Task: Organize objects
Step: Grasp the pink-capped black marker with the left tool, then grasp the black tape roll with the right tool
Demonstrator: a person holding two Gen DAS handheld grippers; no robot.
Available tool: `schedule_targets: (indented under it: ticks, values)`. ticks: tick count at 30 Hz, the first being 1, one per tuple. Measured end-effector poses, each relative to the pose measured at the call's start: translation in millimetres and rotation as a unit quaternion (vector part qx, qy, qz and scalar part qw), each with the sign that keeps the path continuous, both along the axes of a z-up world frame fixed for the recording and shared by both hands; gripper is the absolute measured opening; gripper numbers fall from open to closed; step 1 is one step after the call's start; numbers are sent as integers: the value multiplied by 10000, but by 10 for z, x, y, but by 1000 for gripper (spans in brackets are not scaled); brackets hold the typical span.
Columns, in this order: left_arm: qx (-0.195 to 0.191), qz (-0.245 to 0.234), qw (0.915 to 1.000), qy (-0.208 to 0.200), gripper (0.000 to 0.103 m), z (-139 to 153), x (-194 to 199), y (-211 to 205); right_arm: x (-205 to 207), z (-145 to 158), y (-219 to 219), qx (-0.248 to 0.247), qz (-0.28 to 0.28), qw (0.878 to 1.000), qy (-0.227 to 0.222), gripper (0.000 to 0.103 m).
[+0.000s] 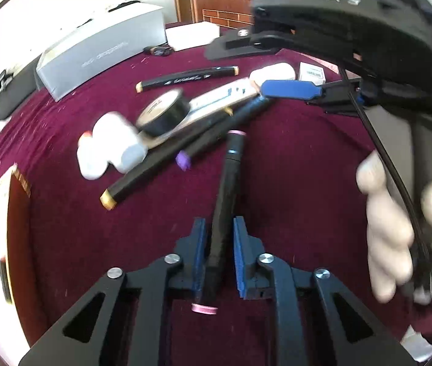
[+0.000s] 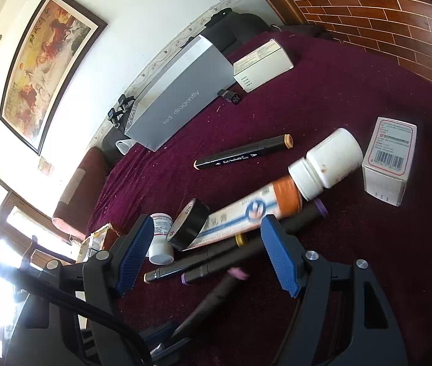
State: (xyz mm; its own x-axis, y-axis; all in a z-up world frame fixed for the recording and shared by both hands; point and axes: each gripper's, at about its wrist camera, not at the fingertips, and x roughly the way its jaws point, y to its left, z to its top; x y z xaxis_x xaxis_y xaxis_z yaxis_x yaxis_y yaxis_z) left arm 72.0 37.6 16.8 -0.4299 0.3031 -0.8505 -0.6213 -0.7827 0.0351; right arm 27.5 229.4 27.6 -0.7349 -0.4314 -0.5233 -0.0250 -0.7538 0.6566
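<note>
Two views are offered: only the left wrist view shows the left hand-held gripper (image 1: 219,250) clamped tight on the pink-capped marker (image 1: 226,207), whose far end points ahead toward the pile. Only the right wrist view shows the small barcoded box (image 2: 388,164), far right of the right hand-held gripper (image 2: 208,253), held wide open and empty; the tape roll (image 2: 189,224) lies just ahead between its fingers.

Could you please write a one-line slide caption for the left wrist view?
Left gripper shut on a pink-capped marker over the maroon cloth, cluttered with markers, bottles and tape.
</note>
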Motion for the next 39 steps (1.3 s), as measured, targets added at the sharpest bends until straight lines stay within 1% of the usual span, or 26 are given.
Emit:
schedule_targets:
  ticks: [4, 6, 7, 8, 9, 10, 12, 13, 14, 15, 16, 17, 18, 20, 22, 26, 28, 30, 32, 34, 35, 36, 37, 39]
  values:
    - [93, 512, 9986, -89, 12, 7, 68, -467, -8, -11, -12, 13, 39, 10000, -17, 72]
    - [176, 780, 9964, -277, 12, -31, 72, -674, -24, -16, -57, 88, 92, 9999, -50, 72]
    - [262, 872, 9952, -357, 13, -61, 38, -669, -36, -22, -74, 121, 114, 9998, -70, 72]
    - [369, 936, 9943, -342, 13, -72, 9, -661, -45, -27, -95, 163, 132, 9997, -91, 72]
    - [375, 961, 9941, -326, 17, -65, 29, -635, -51, -31, -126, 250, 147, 9995, -123, 72]
    - [385, 964, 9942, -274, 25, -64, 36, -595, -51, -32, -145, 318, 147, 9993, -140, 72]
    - [469, 940, 9944, -135, 38, -76, 52, -483, -40, -25, -180, 509, 107, 9985, -151, 72]
    - [463, 974, 9942, -4, 38, -87, 62, -438, -35, -21, -195, 598, 82, 9981, -150, 72]
    - [367, 968, 9946, 113, 38, -80, 100, -417, -31, -14, -211, 679, 65, 9976, -145, 72]
    - [292, 922, 9952, 142, 35, -73, 129, -397, -32, -3, -224, 751, 53, 9971, -144, 72]
    - [416, 892, 9951, 39, 14, -47, 149, -438, -31, 7, -234, 797, 46, 9967, -166, 72]
    - [583, 852, 9946, -135, 12, -31, 161, -493, -31, 26, -252, 865, 69, 9960, -200, 72]
    - [726, 829, 9935, -293, 11, -10, 147, -557, -31, 59, -277, 924, 133, 9954, -207, 72]
    - [777, 878, 9930, -167, 11, 64, 176, -668, -47, 133, -322, 1013, 255, 9943, -209, 72]
    - [939, 923, 9912, -128, 11, 143, 240, -802, -122, 212, -370, 1020, 398, 9936, -276, 73]
    - [1358, 1057, 9850, -153, 11, 254, 303, -1058, -462, 223, -469, 948, 694, 9903, -744, 73]
    - [1558, 1137, 9810, -221, 11, 280, 316, -1175, -599, 203, -560, 1195, 768, 9857, -906, 72]
    - [1737, 1156, 9775, -309, 11, 294, 354, -1293, -712, 166, -666, 1556, 725, 9792, -1084, 72]
    - [1788, 1215, 9759, -312, 11, 306, 348, -1374, -804, 114, -758, 1837, 704, 9726, -1243, 68]
    - [1807, 1258, 9751, -276, 12, 319, 368, -1460, -851, 64, -834, 2126, 661, 9653, -1368, 54]
    - [1818, 1281, 9746, -254, 12, 327, 376, -1502, -863, 67, -865, 2270, 611, 9624, -1363, 48]
    - [1826, 1300, 9742, -245, 11, 328, 378, -1533, -880, 61, -908, 2420, 614, 9587, -1365, 34]
    - [1841, 1318, 9737, -243, 11, 321, 364, -1560, -893, 47, -933, 2474, 626, 9567, -1402, 26]
    - [1884, 1368, 9722, -249, 12, 315, 355, -1621, -903, 21, -971, 2627, 599, 9516, -1479, 22]
